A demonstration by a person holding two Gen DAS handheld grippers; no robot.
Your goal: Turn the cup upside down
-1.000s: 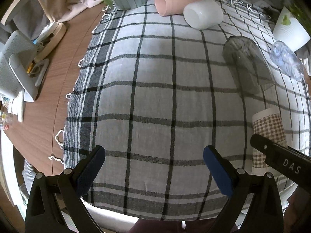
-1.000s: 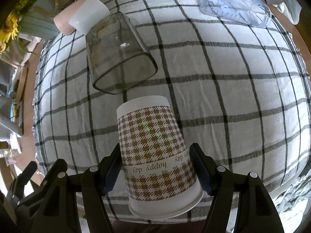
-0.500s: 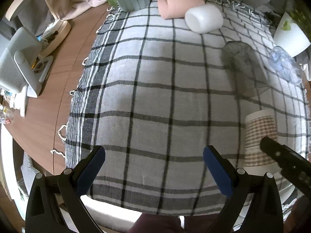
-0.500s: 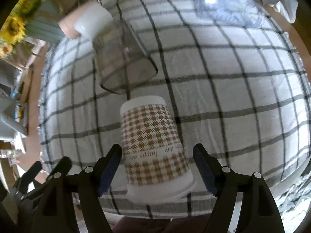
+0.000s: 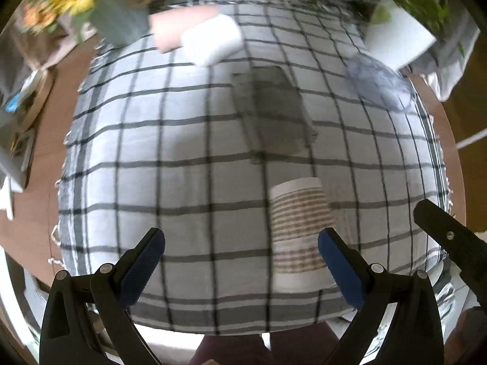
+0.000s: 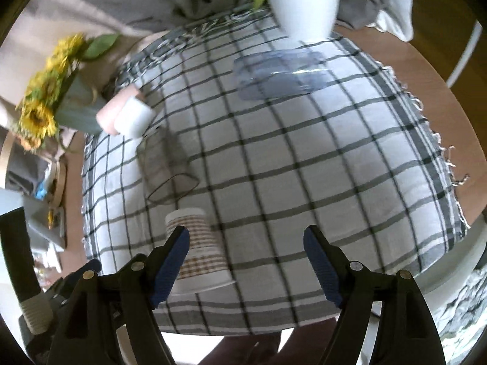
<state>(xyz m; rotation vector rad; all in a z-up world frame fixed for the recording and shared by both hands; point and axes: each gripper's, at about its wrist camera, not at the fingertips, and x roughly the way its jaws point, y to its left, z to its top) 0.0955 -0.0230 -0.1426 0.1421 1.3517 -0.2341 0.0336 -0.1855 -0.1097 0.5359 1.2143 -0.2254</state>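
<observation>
A paper cup (image 5: 299, 231) with a brown houndstooth print stands upside down, rim on the checked cloth (image 5: 182, 140), near the table's front edge. It also shows in the right wrist view (image 6: 197, 249), partly behind my left finger. My left gripper (image 5: 240, 267) is open and empty, its right finger beside the cup. My right gripper (image 6: 246, 264) is open and empty, pulled back, with the cup off to its left. Both views are motion blurred.
A smoky clear glass (image 5: 271, 112) lies on its side behind the paper cup. A white cup (image 5: 213, 42) and a pink cup (image 5: 170, 30) lie at the back, by a sunflower vase (image 6: 61, 103). A bluish clear cup (image 6: 280, 73) lies by a white plant pot (image 6: 304, 3).
My right gripper let go of the paper cup, opened wide and drew back to the right. The cup stays standing upside down on the cloth. My left gripper swung right toward it.
</observation>
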